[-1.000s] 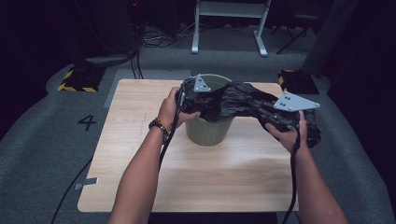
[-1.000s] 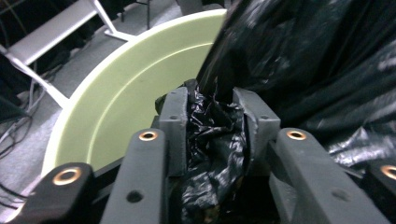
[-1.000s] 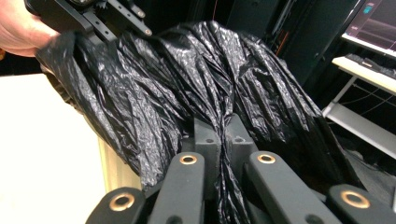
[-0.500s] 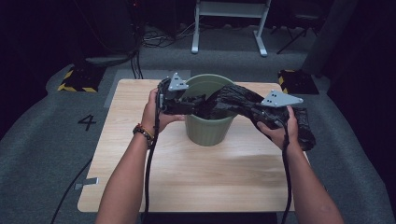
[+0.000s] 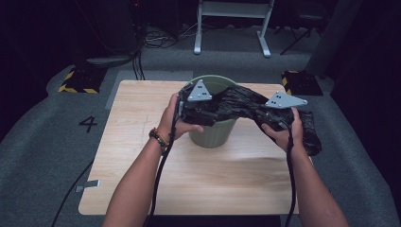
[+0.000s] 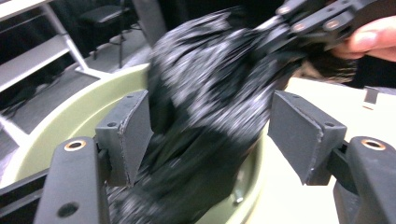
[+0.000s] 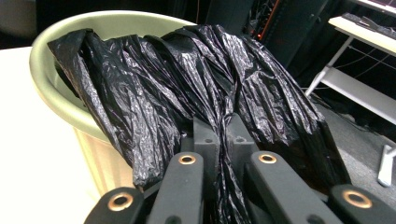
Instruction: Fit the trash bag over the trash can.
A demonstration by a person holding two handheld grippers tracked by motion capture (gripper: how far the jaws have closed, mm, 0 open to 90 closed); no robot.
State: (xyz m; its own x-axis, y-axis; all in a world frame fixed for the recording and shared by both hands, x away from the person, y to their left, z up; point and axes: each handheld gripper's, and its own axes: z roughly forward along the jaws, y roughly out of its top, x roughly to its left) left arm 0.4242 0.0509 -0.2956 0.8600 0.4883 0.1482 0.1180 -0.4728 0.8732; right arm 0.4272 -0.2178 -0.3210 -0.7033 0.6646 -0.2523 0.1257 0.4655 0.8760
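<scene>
- My left tongs stand wide open over the green bin, with the black bag loose between the jaws, not pinched.
- The bag runs from inside the bin, over its rim, to the right side of the desk.
- My right tongs are closed on a bunched fold of the bag.
- Risk, I think: if I pull right too strongly, the bag comes out or the light bin tips, because the left side holds nothing.
</scene>
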